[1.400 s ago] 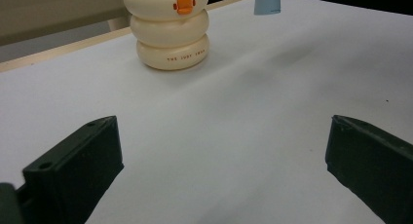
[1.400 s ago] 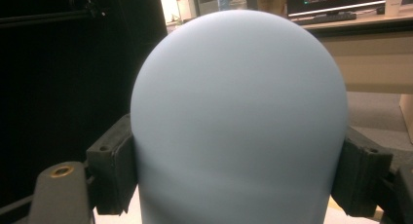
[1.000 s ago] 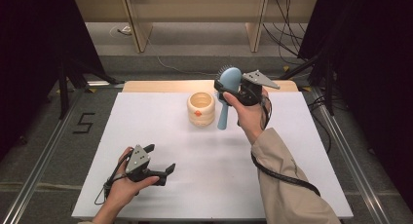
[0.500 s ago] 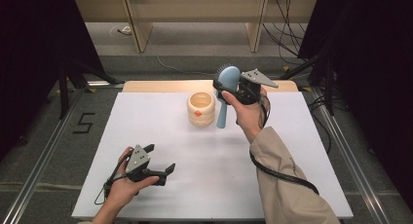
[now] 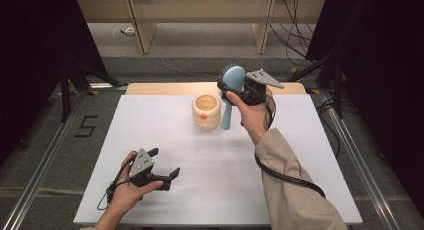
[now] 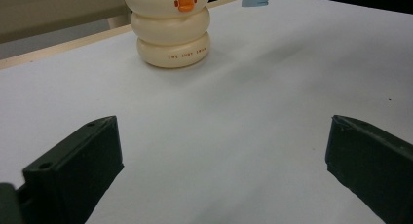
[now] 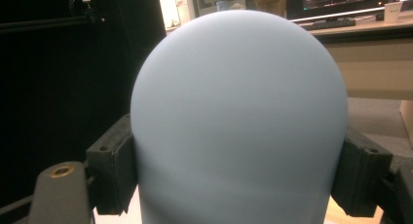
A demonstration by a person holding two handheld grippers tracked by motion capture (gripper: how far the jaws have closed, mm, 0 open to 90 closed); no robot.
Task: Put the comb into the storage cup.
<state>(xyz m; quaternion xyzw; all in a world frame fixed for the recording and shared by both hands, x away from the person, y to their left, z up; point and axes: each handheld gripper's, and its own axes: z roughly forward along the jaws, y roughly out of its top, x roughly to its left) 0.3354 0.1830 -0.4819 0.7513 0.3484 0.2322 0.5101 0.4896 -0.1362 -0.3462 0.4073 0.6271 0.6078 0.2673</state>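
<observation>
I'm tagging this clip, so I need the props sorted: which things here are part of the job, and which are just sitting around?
In play:
- blue hairbrush, clamped in the right tool
- cream duck-face holder, open top, beside the brush handle

Idle:
- left tool, open, resting low on the table
- floor marker "5"

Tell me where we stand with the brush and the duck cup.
Done: the right claw has the blue hairbrush lifted, clamped on its head. In hand: its handle hangs beside the cream duck cup, not inside. Left: placing it, presumably. The left claw rests open.

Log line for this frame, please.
right tongs: shut on blue hairbrush, held upright beside cream duck cup | left tongs: open, resting on white table
</observation>
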